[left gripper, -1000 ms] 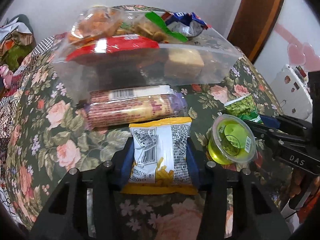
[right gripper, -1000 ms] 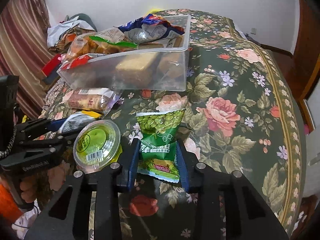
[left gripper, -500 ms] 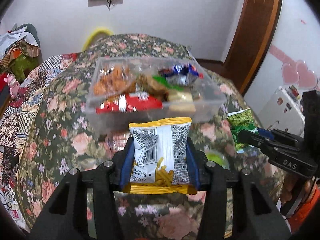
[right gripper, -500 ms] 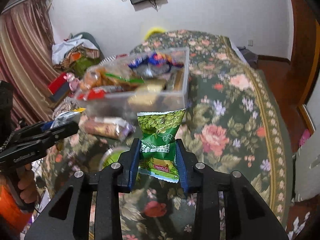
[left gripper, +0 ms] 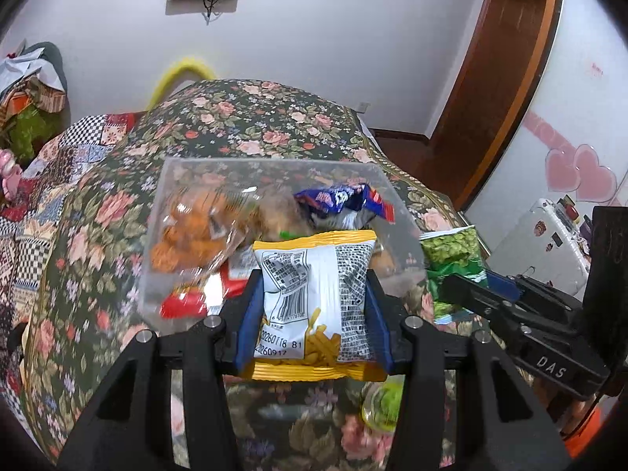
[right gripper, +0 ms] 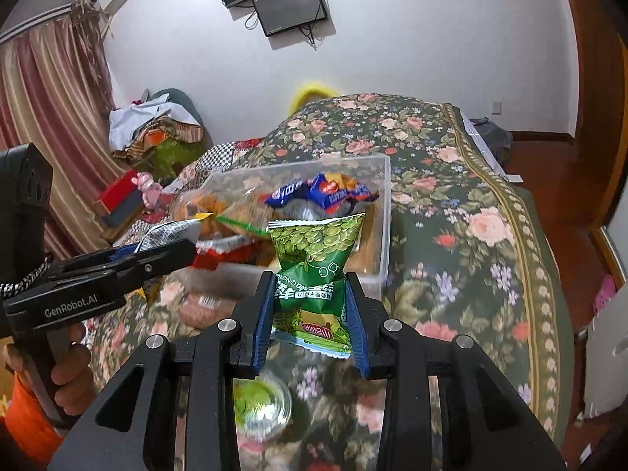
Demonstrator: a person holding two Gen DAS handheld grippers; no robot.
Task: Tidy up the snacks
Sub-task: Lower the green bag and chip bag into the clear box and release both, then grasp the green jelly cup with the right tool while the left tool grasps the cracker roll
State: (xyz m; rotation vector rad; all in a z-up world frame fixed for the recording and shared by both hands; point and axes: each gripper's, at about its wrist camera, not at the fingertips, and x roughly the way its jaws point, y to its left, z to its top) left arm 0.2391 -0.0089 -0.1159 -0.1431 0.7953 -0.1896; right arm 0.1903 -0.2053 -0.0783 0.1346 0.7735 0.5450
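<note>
Both grippers have risen off the floral bedspread [right gripper: 490,235] — left gripper [left gripper: 314,314] clamped on the yellow-and-white snack packet [left gripper: 314,298], right gripper [right gripper: 310,306] on the green pea packet [right gripper: 314,259] — now just short of the clear snack bin [left gripper: 188,165], drop-in likely next.

Colours and patterns
Yellow-white snack packet [left gripper: 314,298]; green pea packet [right gripper: 314,263]; blue fingers [right gripper: 263,314]; dark green rose-patterned bedspread [right gripper: 471,212].

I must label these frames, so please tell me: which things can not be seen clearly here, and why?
- Green cup: right wrist view, blurred and partly behind the right gripper; its label is unreadable.
- Wrapped rolls: right wrist view, motion blur.
- Clear box: left wrist view, near contents hidden by the yellow packet in the left gripper.
- Green packet: left wrist view, lower part covered by the other gripper.
</note>
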